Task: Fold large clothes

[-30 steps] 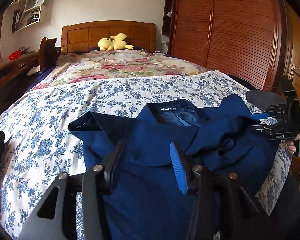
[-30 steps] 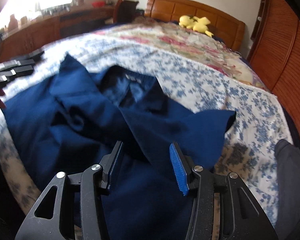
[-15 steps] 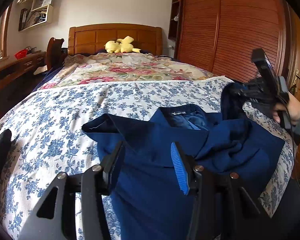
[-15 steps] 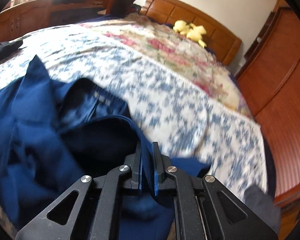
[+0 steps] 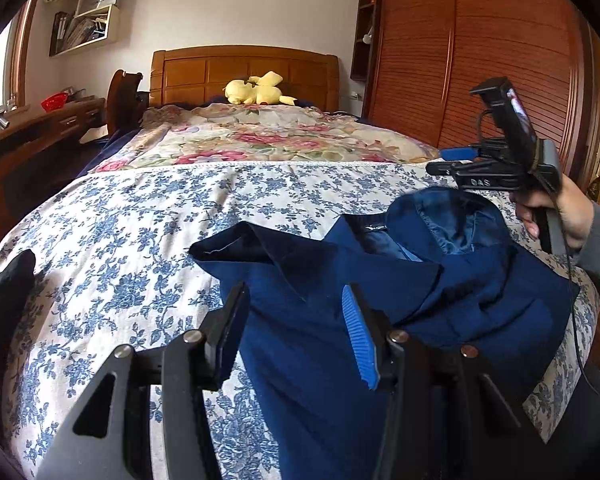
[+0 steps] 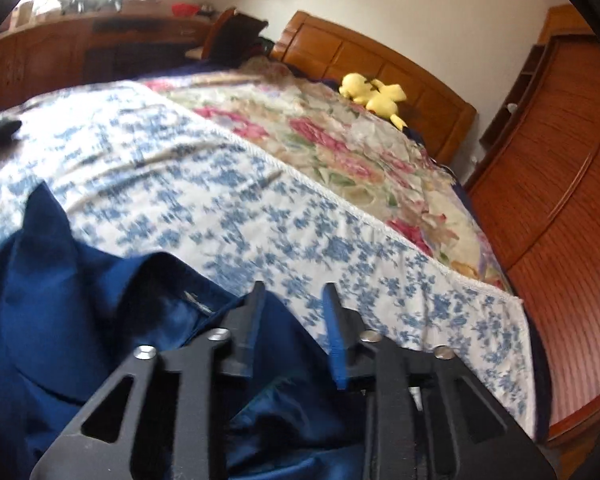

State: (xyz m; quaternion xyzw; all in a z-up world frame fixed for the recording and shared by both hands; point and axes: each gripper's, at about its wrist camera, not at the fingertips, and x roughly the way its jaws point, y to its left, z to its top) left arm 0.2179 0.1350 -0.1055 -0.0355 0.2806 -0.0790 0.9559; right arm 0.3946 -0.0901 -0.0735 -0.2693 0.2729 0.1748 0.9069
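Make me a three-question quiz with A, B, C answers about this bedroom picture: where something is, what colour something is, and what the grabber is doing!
1. Where is the yellow plush toy?
A. by the headboard
B. on the desk
C. on the floor

2. What colour is the jacket?
A. red
B. dark blue
C. green

3. How is the right hand-held gripper?
A. clamped on a book
B. shut on the toy
C. jaws apart

Answers: 1 A, it lies at the headboard. 2 B, its cloth is navy. 3 C, its jaws have just been opening, above the cloth.

Rumpled navy jacket, lining exposed, on floral bedspread
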